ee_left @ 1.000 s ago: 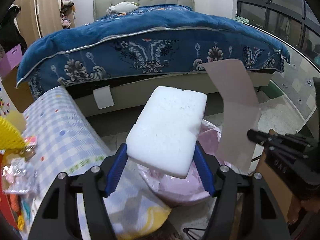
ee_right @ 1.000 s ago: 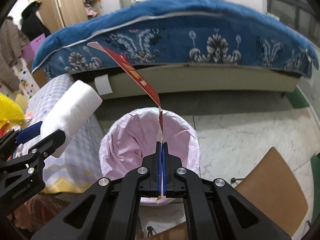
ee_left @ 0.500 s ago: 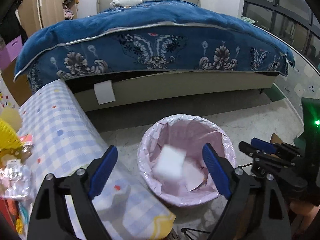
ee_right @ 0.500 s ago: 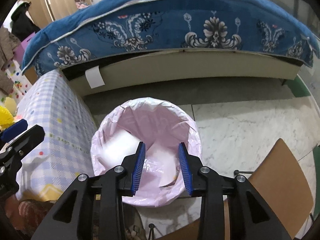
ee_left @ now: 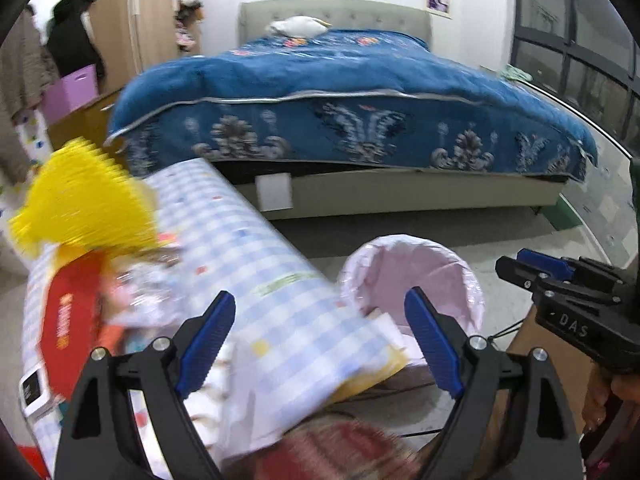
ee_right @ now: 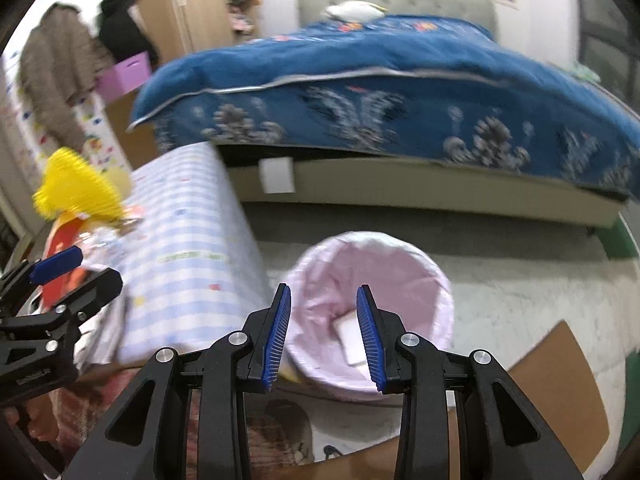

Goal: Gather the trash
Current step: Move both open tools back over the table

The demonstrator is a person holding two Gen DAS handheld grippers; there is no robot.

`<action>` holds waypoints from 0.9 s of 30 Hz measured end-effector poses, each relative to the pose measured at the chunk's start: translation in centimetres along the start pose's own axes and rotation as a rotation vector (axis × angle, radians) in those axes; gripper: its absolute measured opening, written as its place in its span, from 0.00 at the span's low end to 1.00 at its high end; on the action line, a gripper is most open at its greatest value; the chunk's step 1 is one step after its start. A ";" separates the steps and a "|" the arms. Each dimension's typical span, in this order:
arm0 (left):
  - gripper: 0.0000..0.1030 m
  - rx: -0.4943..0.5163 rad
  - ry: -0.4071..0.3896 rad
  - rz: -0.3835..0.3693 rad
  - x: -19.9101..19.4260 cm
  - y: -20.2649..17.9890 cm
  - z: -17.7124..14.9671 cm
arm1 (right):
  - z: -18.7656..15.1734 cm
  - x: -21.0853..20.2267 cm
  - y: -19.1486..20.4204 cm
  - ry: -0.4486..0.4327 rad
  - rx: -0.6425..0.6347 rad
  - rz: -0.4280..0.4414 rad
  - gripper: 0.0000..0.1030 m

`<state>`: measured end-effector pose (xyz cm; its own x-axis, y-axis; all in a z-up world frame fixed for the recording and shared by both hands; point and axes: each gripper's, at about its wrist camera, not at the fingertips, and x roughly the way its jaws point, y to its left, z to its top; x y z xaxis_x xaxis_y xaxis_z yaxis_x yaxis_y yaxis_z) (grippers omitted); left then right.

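Now both the left claw (ee_left: 318,334) and right claw (ee_right: 323,334) gape empty, their foam block (ee_right: 352,338) dropped into the pink-lined bin (ee_right: 434,280).

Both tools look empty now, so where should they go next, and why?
Probably back to the table: both the left tool and right tool are open and empty, white scraps already lie in the bin, and wrappers remain there.

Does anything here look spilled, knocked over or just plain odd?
Nothing looks spilled. The pink-lined bin stands upright on the floor with a white piece of trash inside. The only untidy spot is the clutter heaped on the checked tablecloth. Both claws are open and empty.
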<state>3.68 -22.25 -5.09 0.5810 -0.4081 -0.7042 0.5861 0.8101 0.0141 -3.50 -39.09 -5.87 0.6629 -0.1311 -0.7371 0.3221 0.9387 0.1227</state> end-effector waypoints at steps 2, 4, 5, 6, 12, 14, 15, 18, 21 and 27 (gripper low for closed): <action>0.82 -0.020 -0.008 0.040 -1.4 2.0 -1.0 | 0.1 -0.3 2.0 0.001 -0.036 0.028 0.35; 0.82 -0.049 -0.010 0.076 -2.7 4.1 -2.0 | 0.0 -0.5 4.0 0.006 -0.074 0.050 0.35; 0.83 -0.061 -0.011 0.094 -3.1 5.1 -2.5 | -0.1 -0.4 5.3 0.012 -0.099 0.067 0.36; 0.83 -0.072 -0.012 0.111 -3.6 5.9 -2.9 | -0.2 -0.2 6.4 0.020 -0.120 0.083 0.36; 0.85 -0.181 0.002 0.238 -6.2 12.8 -6.3 | -1.3 1.1 12.5 0.069 -0.220 0.164 0.47; 0.85 -0.207 0.005 0.270 -6.9 14.4 -7.4 | -1.8 1.4 14.1 0.081 -0.242 0.186 0.49; 0.86 -0.219 0.007 0.284 -7.1 15.2 -7.8 | -2.0 1.7 14.9 0.088 -0.254 0.198 0.50; 0.87 -0.273 0.018 0.317 -7.9 17.9 -9.4 | -2.5 2.6 16.7 0.113 -0.274 0.225 0.54; 0.87 -0.309 0.024 0.330 -8.3 19.3 -10.5 | -2.9 3.7 18.2 0.139 -0.292 0.244 0.57; 0.87 -0.321 0.039 0.314 -7.6 19.8 -11.1 | -3.0 6.0 18.9 0.199 -0.281 0.249 0.57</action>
<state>4.57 1.58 -7.37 0.6773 -0.1102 -0.7274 0.1762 0.9842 0.0149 4.55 -21.19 -10.01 0.5453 0.1491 -0.8249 -0.0469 0.9879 0.1476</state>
